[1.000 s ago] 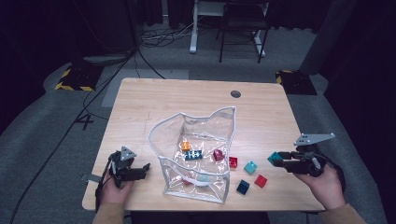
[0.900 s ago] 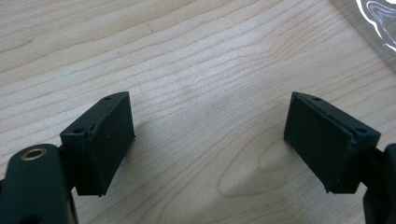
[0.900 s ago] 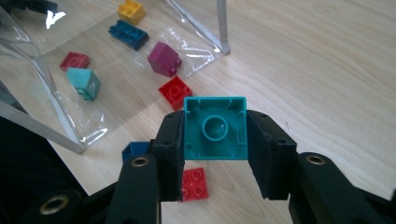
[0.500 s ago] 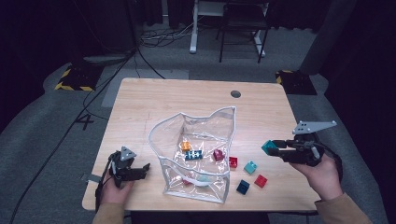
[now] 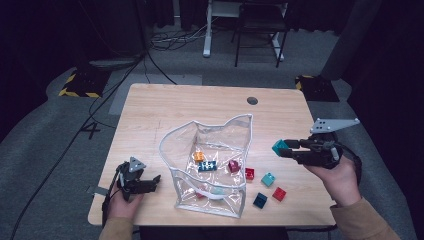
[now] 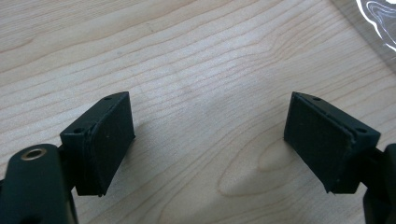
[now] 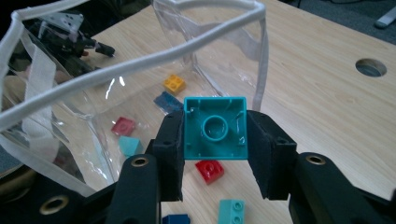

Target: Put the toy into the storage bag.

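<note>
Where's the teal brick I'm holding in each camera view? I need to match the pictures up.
High view: the teal brick sits at right of centre, clamped at the tip of the right gripper, above the table.
Right gripper view: the brick is at centre, hollow underside facing the camera, pinched between the two black jaws.
Left gripper view: not in it.
Shared landmark: the clear bag, just left of the brick in both.
</note>
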`<state>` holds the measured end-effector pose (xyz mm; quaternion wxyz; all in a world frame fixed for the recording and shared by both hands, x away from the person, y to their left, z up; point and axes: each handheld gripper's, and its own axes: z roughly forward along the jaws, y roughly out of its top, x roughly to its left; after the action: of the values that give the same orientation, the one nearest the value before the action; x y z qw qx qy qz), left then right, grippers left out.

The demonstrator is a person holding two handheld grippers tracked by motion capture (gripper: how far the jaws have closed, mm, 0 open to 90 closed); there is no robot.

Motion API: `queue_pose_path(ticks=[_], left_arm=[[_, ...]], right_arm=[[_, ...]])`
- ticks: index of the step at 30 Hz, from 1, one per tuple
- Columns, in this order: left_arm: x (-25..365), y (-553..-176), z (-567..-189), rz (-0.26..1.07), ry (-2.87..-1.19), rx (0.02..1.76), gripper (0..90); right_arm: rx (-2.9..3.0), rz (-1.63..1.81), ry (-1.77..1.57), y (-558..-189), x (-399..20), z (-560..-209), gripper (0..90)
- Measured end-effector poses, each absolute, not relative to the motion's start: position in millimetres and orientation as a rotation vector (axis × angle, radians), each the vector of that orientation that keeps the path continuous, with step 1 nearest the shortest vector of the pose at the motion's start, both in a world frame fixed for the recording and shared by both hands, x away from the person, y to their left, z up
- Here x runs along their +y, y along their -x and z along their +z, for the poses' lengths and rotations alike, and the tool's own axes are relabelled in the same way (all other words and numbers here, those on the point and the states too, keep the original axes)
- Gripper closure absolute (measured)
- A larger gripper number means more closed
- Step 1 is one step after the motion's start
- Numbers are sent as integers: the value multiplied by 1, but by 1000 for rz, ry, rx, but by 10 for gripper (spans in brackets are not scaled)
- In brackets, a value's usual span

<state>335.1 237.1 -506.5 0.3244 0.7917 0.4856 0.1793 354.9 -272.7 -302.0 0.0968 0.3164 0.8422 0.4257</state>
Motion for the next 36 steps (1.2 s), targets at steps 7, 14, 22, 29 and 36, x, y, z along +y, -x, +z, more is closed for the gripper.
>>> queue_pose_path(ticks=[7, 14, 22, 29, 36], left_arm=[[237, -335, -507, 470, -2076, 1274, 163], [237, -335, -507, 470, -2075, 1275, 163], [237, -335, -507, 470, -2075, 1274, 163], [237, -335, -507, 470, -2076, 1273, 163], [237, -335, -507, 470, -2076, 1274, 163]], right_arm=[[2497, 1278, -877, -359, -257, -289, 592], [2504, 1293, -830, -364, -242, -277, 592], [2511, 1323, -804, -371, -229, -271, 592], [2535, 1325, -748, -375, -207, -265, 592], [2570, 1295, -698, -376, -185, -263, 592]])
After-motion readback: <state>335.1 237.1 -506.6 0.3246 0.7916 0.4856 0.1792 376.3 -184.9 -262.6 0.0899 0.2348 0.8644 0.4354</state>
